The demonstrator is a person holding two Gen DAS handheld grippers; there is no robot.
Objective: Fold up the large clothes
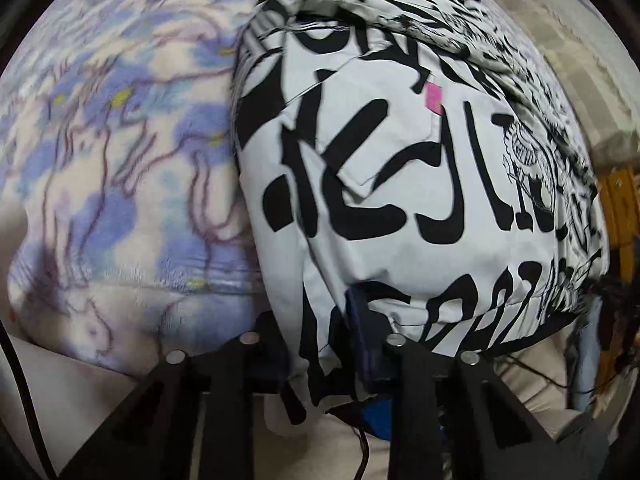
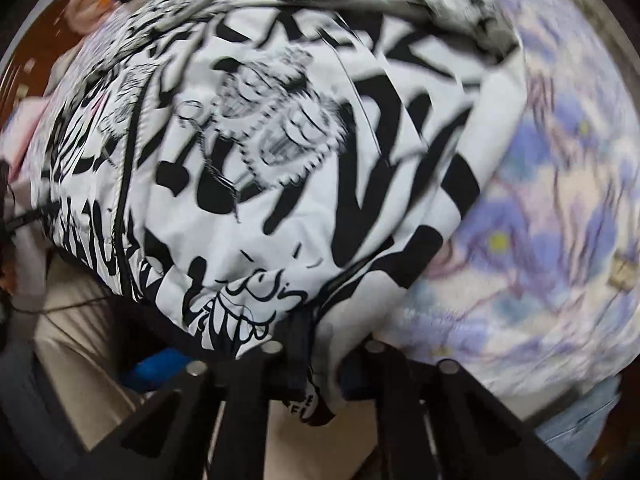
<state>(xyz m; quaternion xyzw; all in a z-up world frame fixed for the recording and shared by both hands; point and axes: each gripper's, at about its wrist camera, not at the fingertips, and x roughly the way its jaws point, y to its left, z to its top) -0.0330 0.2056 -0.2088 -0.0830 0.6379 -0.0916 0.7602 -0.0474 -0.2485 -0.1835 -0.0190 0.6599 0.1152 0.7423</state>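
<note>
We are working over a fleecy blue-and-cream blanket (image 1: 120,184) that covers the surface, bare to the left in the left wrist view and to the right in the right wrist view. On it lies the task's thing, a large white garment with bold black lettering (image 1: 400,184), spread across the middle and reaching far up the scene; a chest pocket with a small pink tag (image 1: 434,98) faces up, so we judge the front is uppermost. Its far part looks bunched or already turned over, though blur keeps us from saying which, and the near body is flat apart from some soft wrinkles. At the near hem our left gripper (image 1: 320,354) is clenched on the cloth, with fabric drawn between its fingers. Our right gripper (image 2: 320,360) is likewise pinched on the hem at the garment's other near corner. We judge the fold is at an early stage: both near corners are secured, but the hem has not yet been carried over, and smoothing remains.
</note>
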